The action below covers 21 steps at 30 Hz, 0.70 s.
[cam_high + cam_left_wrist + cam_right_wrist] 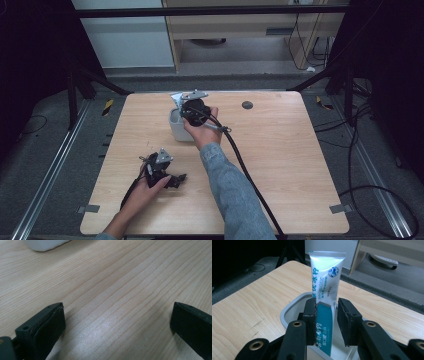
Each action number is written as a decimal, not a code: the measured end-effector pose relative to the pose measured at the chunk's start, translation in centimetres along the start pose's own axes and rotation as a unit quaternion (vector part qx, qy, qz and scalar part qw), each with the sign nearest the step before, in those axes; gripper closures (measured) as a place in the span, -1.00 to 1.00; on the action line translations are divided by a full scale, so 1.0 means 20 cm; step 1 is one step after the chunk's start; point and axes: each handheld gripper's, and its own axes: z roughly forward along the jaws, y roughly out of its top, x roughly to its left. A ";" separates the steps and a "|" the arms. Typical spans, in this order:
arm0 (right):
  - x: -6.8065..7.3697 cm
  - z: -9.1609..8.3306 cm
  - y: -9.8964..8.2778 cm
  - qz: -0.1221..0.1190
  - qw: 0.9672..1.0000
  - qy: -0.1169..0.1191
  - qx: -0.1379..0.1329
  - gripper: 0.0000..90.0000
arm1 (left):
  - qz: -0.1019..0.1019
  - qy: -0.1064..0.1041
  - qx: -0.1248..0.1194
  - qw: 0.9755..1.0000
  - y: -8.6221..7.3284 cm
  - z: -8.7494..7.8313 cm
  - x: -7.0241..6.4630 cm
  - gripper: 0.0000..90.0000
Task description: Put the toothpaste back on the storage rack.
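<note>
Above cup (287,312), tube (325,290) upright, crimp up

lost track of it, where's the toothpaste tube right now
The toothpaste tube stands upright in the grey cup near the table's far middle, between the jaws of the right hand-held gripper.

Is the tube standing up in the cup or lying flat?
Upright: the tube stands on end, lower part inside the cup, between the right gripper fingers.

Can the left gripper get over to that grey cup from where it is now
Probably yes. The left gripper sits open on bare wood, nothing lying between it and the grey cup, though the right gripper already holds a tube there.
</note>
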 end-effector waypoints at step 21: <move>-0.05 -0.17 0.00 -0.011 1.000 0.005 -0.009 0.49 | 0.000 0.000 0.000 1.000 0.00 0.00 0.00 -1.00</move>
